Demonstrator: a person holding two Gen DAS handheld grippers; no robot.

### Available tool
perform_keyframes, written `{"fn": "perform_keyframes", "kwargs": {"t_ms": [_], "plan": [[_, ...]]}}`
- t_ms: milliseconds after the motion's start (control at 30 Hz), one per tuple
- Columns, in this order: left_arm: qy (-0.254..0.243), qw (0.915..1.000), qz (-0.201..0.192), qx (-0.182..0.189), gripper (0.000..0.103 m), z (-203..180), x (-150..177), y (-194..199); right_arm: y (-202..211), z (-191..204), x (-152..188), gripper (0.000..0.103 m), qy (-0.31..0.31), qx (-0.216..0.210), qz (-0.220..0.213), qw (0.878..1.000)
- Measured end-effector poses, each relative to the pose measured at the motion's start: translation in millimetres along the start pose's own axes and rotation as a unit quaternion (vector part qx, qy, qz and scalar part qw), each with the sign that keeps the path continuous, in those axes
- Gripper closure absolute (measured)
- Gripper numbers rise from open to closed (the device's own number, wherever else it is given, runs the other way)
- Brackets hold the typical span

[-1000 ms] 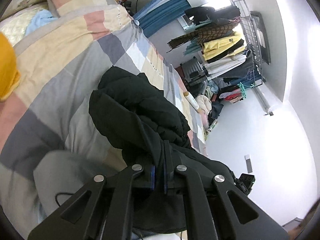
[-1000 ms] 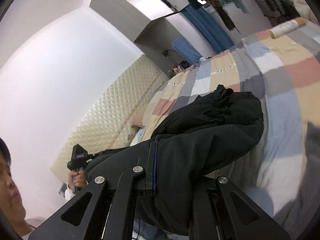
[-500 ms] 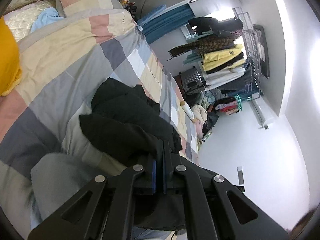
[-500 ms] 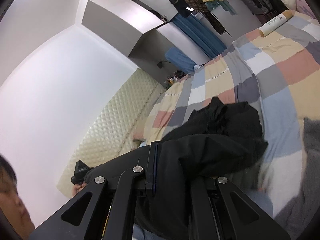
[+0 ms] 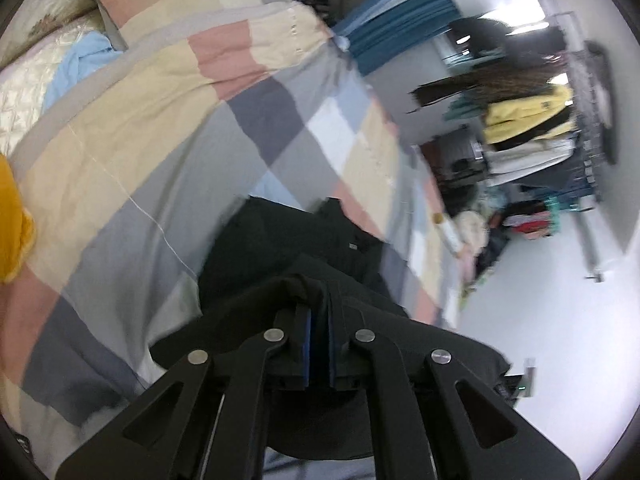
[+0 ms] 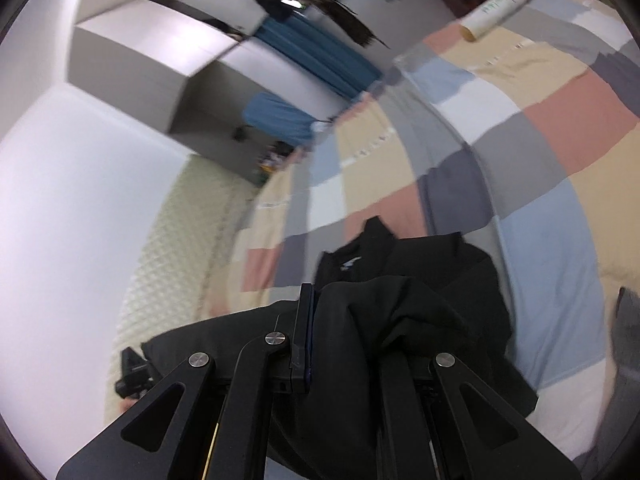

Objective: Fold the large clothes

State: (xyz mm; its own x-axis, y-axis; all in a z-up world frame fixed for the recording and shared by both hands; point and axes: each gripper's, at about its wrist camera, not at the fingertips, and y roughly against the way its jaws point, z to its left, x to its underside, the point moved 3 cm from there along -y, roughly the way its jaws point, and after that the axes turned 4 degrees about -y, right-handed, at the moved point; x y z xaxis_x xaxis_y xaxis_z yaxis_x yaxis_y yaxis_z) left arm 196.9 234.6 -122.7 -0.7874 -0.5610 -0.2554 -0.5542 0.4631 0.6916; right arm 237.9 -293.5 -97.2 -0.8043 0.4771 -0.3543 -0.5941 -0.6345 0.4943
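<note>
Covering nearly the whole of both views, the patchwork bedspread [image 5: 168, 128] in beige, pink, grey and pale blue squares is the working surface, and the black garment [image 5: 304, 240] lies on it only in part: its far end, with a collar or neckline and a small label showing in the right wrist view, rests on the bed, while the near end is lifted off the cover and stretched between the two tools. Judging from this, the fold is at an early stage; the cloth looks bunched and doubled rather than squared, no flat crisp rectangle shows, and the garment must yet be laid down, smoothed and folded over. A grey garment [image 6: 624, 344] lies just beside the black one at the right edge of the right wrist view, seemingly waiting its turn, and a yellow cloth [image 5: 12, 232] sits well apart at the far left. The left gripper [image 5: 319, 336] is clenched on a pinch of the black fabric, blue pads pressed against the cloth. The right gripper [image 6: 344, 344] is likewise clamped on the same garment, which drapes over and hides one finger. A pale tube [image 6: 496, 8] lies far off on the bedspread, near its edge.
</note>
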Motion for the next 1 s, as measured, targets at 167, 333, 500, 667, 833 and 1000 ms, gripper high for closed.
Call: {"fn": "perform_keyframes", "kwargs": {"t_ms": [167,333,500,667,833,1000], "plan": [[-0.024,0.9969,0.005,-0.075,0.097,-5.6,-18.8,-38.0,-39.7,-10.9,-21.3,0.099,0.008,0.060,0.013,0.998],[-0.069,0.9851,0.010,-0.157,0.097,-16.3,-36.0,-70.8,-74.5,-14.3,-34.4,0.100,0.041,0.127,0.026,0.991],[-0.134,0.9618,0.018,-0.238,0.097,-28.0,-48.9,-106.6,-114.3,-23.8,-44.9,0.101,0.074,0.190,0.047,0.978],[-0.180,0.9428,0.018,-0.280,0.097,-26.7,-56.9,-145.8,-156.8,-46.6,-49.6,0.102,0.090,0.226,0.068,0.968],[-0.212,0.9280,0.032,-0.305,0.096,-15.7,-55.2,-192.8,-193.9,-74.6,-46.5,0.103,0.087,0.227,0.092,0.966],[-0.217,0.9284,0.026,-0.300,0.096,-18.5,-52.5,-197.6,-190.6,-87.5,-50.0,0.103,0.037,0.192,0.093,0.976]]}}
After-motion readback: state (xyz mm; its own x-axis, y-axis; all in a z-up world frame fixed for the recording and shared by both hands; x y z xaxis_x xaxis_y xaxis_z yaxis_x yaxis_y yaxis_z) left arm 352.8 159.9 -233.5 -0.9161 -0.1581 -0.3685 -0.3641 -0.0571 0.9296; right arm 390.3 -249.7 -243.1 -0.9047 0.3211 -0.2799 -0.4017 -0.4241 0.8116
